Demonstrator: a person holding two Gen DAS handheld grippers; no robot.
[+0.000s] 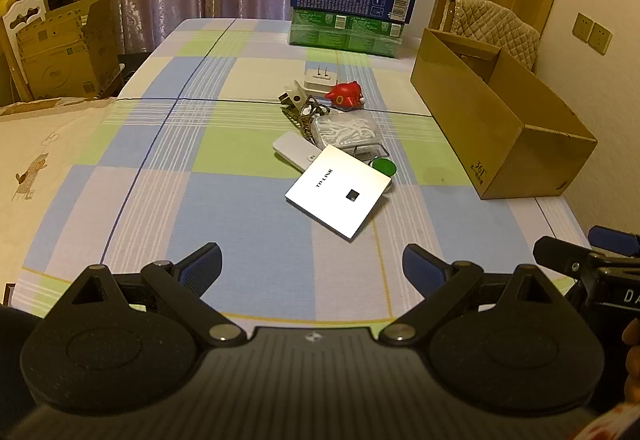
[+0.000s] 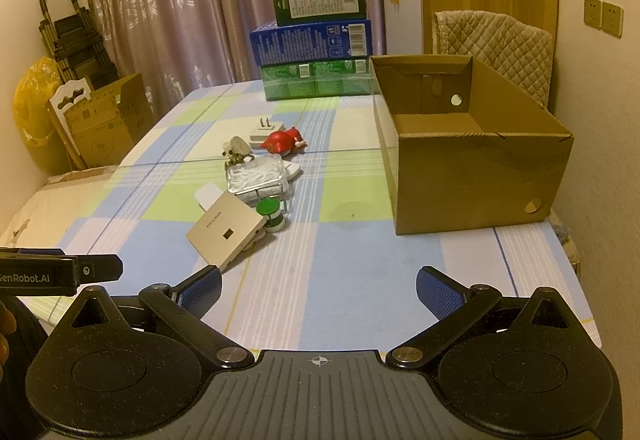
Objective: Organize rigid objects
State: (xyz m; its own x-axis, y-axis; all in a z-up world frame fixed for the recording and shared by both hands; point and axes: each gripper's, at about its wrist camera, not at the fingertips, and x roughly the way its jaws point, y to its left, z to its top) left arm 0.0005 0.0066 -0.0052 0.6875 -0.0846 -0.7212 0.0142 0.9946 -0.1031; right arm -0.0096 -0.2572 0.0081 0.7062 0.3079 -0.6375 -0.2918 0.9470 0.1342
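Note:
A cluster of small items lies mid-table: a white TP-LINK panel, a white stick device, a clear box of floss picks, a green-capped item, a red toy, a white plug adapter and a keychain. An open cardboard box stands at the right, apparently empty. My left gripper and right gripper are both open and empty, near the table's front edge.
Stacked green, blue and dark green boxes stand at the table's far edge. A quilted chair is behind the cardboard box. Cardboard boxes and a chair stand on the floor at left. The checked tablecloth covers the table.

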